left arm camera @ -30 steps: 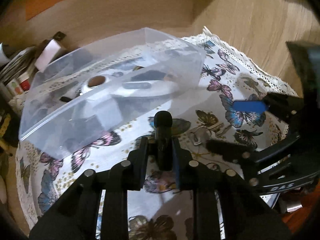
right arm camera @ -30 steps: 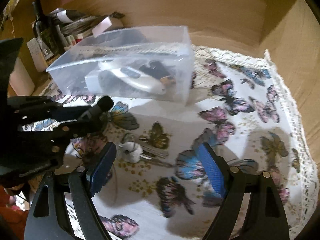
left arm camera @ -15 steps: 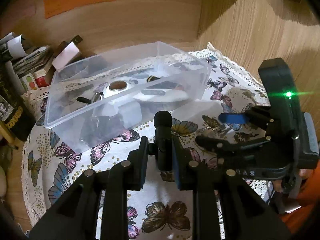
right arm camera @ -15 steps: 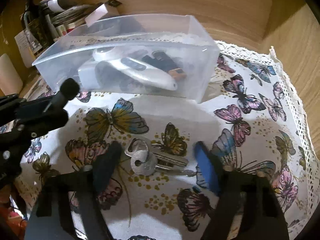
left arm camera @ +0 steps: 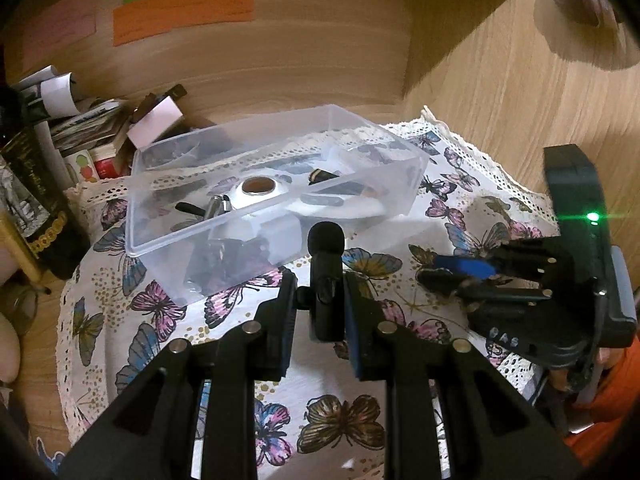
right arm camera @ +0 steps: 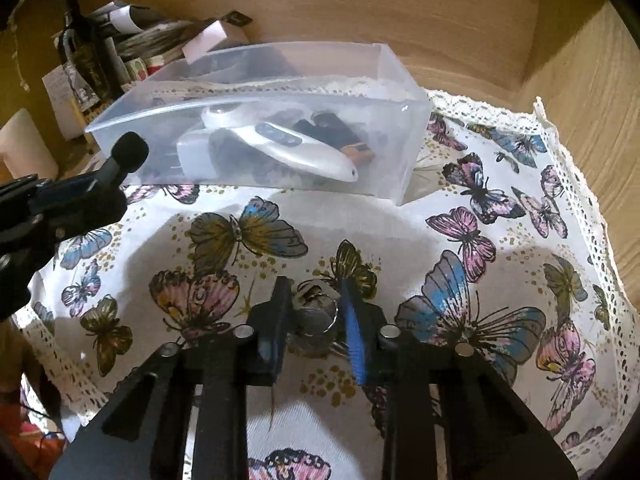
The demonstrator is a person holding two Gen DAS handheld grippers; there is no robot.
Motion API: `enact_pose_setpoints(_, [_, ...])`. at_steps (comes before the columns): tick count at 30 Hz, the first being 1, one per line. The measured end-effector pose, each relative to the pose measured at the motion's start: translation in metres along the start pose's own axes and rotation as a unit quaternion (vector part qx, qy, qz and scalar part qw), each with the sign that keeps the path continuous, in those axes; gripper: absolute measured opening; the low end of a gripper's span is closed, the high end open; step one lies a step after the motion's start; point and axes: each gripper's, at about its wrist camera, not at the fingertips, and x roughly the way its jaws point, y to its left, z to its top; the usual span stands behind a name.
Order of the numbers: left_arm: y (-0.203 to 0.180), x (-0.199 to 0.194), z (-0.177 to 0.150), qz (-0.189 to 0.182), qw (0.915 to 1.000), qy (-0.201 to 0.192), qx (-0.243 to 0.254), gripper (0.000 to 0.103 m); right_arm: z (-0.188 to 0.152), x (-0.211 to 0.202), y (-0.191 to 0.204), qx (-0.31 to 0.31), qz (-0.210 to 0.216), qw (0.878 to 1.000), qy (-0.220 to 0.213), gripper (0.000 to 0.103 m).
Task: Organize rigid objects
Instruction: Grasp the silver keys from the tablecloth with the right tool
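Observation:
My left gripper [left arm camera: 320, 304] is shut on a small black microphone [left arm camera: 326, 256] with a foam tip, held above the cloth in front of the clear plastic box [left arm camera: 280, 184]. It also shows at the left of the right wrist view [right arm camera: 120, 156]. The box [right arm camera: 392, 120] holds a white handheld device [right arm camera: 296, 152], a black item and other small things. My right gripper [right arm camera: 316, 312] is shut on a bunch of metal keys [right arm camera: 316, 308] low over the butterfly cloth [right arm camera: 480, 220]. From the left wrist view the right gripper [left arm camera: 452, 276] is at the right.
Bottles [right arm camera: 84, 56], papers and small jars [left arm camera: 92, 160] crowd the back left beside the box. Wooden walls [left arm camera: 500, 80] close in behind and to the right. The lace edge of the cloth [right arm camera: 576, 160] runs along the right.
My right gripper came down over the keys and closed on them. My left gripper drew back from the box, still holding the microphone.

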Motion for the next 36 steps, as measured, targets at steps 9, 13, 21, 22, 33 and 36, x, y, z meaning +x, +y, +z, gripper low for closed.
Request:
enact_pose_setpoints(9, [0.0, -0.011, 0.002, 0.0, 0.9999, -0.016, -0.002, 0.022, 0.0, -0.01, 0.001, -0.014, -0.001, 1.0, -0.001, 0.026])
enact_pose_setpoints(13, [0.001, -0.011, 0.001, -0.002, 0.9999, -0.016, -0.005, 0.022, -0.006, -0.009, -0.004, -0.019, -0.011, 1.0, 0.003, 0.058])
enact_pose_setpoints(21, [0.004, -0.01, 0.0, -0.004, 0.9998, -0.016, -0.013, 0.022, -0.001, 0.014, -0.013, -0.02, 0.008, 0.999, 0.041, 0.058])
enact_pose_setpoints(22, [0.005, -0.01, 0.0, -0.005, 0.9997, -0.017, -0.015, 0.022, 0.001, 0.016, -0.013, -0.021, 0.008, 0.999, 0.042, 0.056])
enact_pose_setpoints(33, [0.01, -0.014, 0.0, -0.005, 0.9994, -0.023, -0.026, 0.022, -0.002, 0.012, -0.005, -0.017, 0.009, 1.0, 0.022, 0.026])
enact_pose_setpoints(36, [0.011, -0.015, 0.001, -0.002, 0.9993, -0.026, -0.026, 0.022, -0.008, 0.005, -0.005, -0.01, 0.008, 1.0, 0.017, 0.026])
